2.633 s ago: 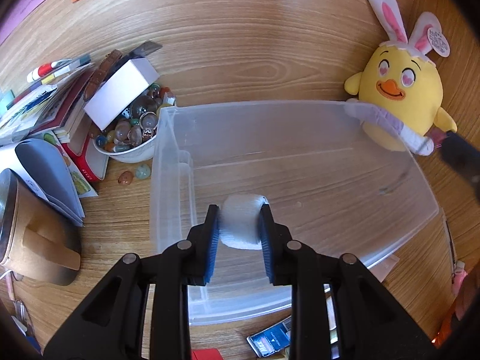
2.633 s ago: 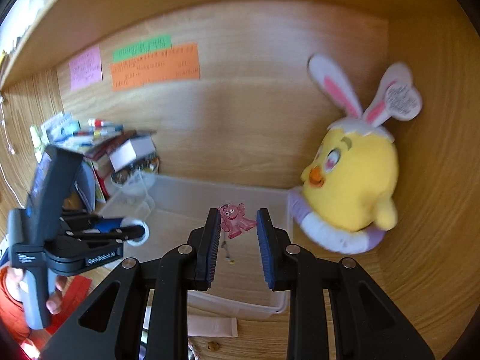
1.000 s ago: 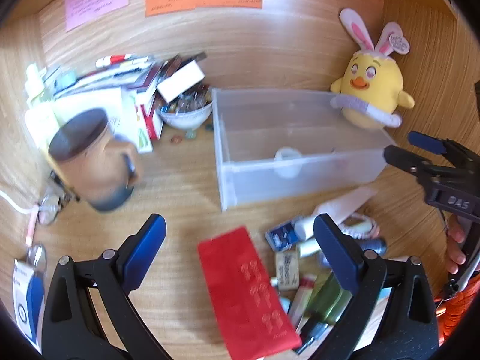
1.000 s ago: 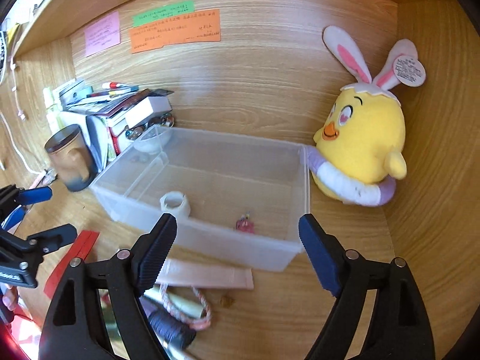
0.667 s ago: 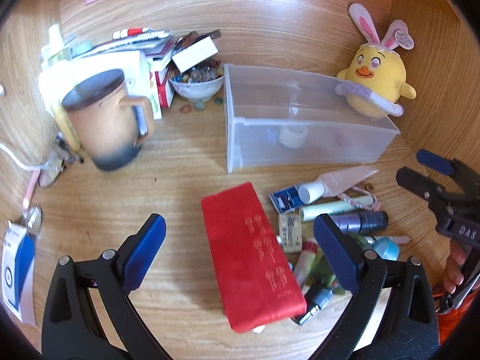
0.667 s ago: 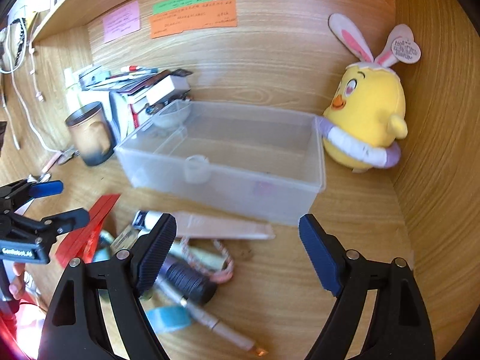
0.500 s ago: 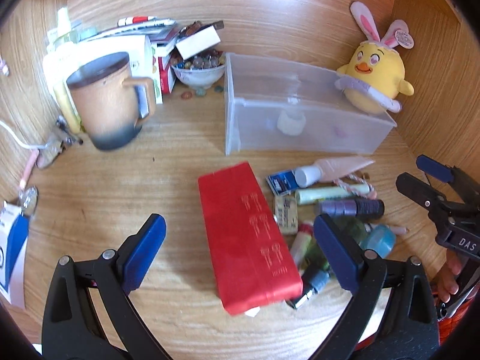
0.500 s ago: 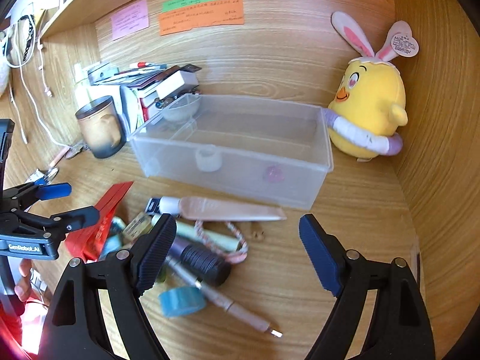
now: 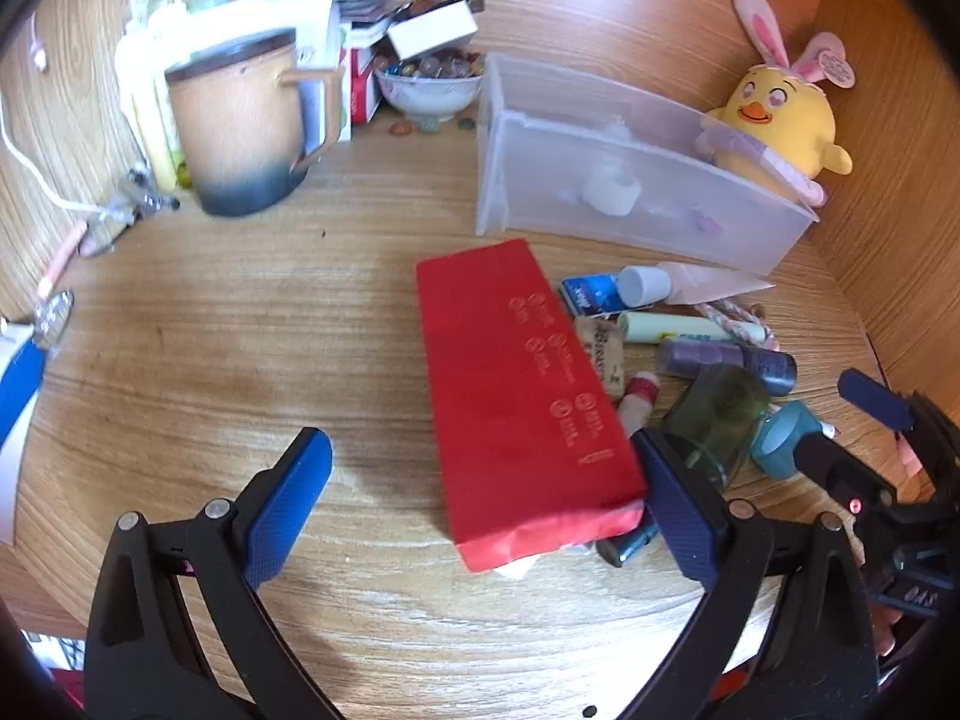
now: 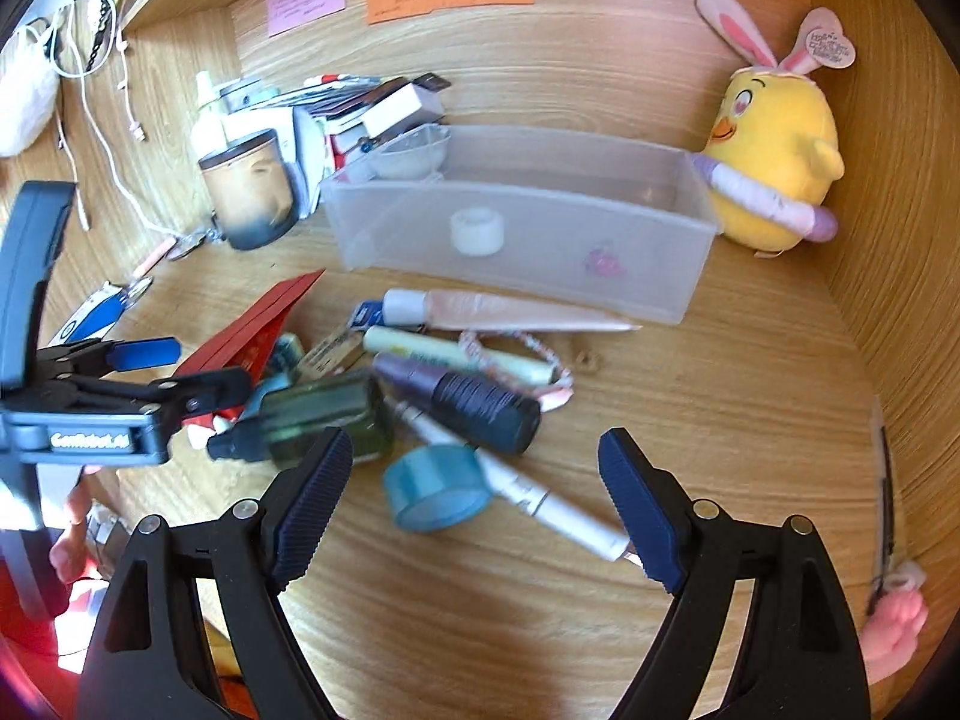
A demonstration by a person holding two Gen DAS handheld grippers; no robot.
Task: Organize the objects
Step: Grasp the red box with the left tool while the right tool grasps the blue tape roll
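Note:
A clear plastic bin [image 9: 636,138] [image 10: 690,276] stands on the wooden desk and holds a white tape roll [image 9: 612,192] [image 10: 477,231] and a small pink charm [image 10: 603,261]. In front of it lies a pile: a red packet [image 9: 516,384], a pink tube [image 10: 498,309], a green bottle [image 10: 324,411], a dark purple bottle [image 10: 462,399], a blue tape roll [image 10: 435,486] and a white pen [image 10: 540,498]. My left gripper [image 9: 480,498] is open and empty over the red packet's near end. My right gripper [image 10: 474,492] is open and empty around the blue tape roll.
A yellow plush chick [image 10: 771,144] sits right of the bin. A brown mug [image 9: 237,120], a bowl of stones [image 9: 429,87] and stacked books [image 10: 336,108] stand at the left. A white cable [image 10: 102,126] hangs on the left wall.
Both grippers let go of the tape roll and the charm into the bin, opened wide, and drew back and down toward the pile of loose items.

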